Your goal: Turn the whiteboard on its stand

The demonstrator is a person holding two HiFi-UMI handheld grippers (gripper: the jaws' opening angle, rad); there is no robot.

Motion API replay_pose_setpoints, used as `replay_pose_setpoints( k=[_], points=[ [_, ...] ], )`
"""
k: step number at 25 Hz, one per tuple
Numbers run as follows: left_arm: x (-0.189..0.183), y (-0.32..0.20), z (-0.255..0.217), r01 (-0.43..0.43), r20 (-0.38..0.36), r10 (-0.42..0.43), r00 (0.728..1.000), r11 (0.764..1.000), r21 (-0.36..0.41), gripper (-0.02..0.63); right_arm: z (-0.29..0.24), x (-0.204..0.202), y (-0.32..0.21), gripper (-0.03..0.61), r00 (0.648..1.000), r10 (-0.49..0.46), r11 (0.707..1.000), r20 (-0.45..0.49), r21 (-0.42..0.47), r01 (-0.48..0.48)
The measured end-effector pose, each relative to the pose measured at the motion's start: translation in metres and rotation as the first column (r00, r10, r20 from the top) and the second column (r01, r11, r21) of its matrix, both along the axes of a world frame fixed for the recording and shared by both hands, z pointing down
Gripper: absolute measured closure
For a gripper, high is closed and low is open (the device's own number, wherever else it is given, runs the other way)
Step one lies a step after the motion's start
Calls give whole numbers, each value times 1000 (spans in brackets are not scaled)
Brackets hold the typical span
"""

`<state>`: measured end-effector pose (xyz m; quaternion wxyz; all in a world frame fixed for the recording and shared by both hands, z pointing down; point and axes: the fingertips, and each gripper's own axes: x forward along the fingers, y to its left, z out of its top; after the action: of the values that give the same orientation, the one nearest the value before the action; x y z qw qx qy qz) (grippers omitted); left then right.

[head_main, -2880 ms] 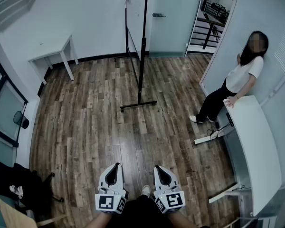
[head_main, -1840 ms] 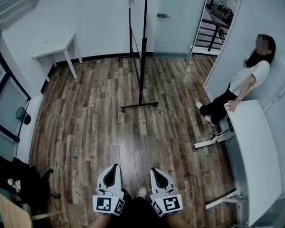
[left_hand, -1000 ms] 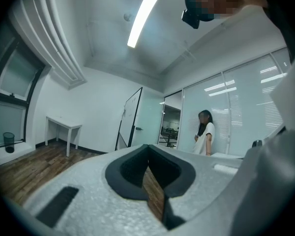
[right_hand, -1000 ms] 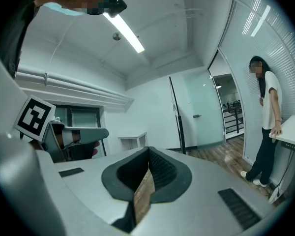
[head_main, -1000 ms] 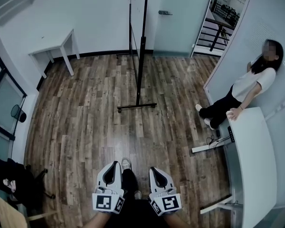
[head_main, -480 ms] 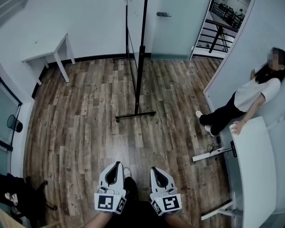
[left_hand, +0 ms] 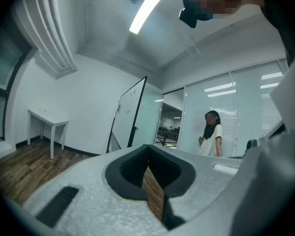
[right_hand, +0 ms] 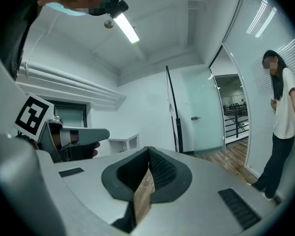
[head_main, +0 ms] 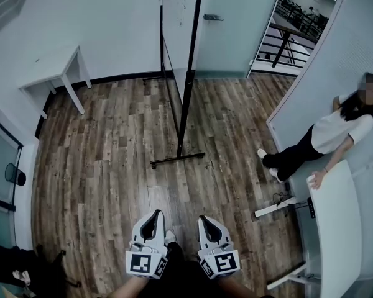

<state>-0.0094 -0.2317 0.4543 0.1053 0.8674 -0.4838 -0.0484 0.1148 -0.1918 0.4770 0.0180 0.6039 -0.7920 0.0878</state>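
We carry the left gripper [head_main: 153,218] and right gripper [head_main: 206,222] side by side at 6 o'clock, both with jaws pressed together on nothing, the whiteboard [head_main: 177,17] edge-on on its black stand [head_main: 185,104] at 12 o'clock, well apart across the wood floor [head_main: 105,154].

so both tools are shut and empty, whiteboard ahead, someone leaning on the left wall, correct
No: the person leans on the right wall, per the head view. Left tool and right tool are shut and empty, whiteboard ahead.
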Motion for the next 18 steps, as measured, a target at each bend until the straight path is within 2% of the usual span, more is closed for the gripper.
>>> replay_pose_setpoints(
  k=[10,18],
  points=[
    [-29,-53,-6,24,-24,-23,999,999,30,598,-1,-15,-64,566,999,9,1000,-40,-3,-9],
    [-25,-106,3,43,-12,-43,999,999,6,598,5,-8,-134,566,1000,0,1000,-29,5,0]
  ],
)
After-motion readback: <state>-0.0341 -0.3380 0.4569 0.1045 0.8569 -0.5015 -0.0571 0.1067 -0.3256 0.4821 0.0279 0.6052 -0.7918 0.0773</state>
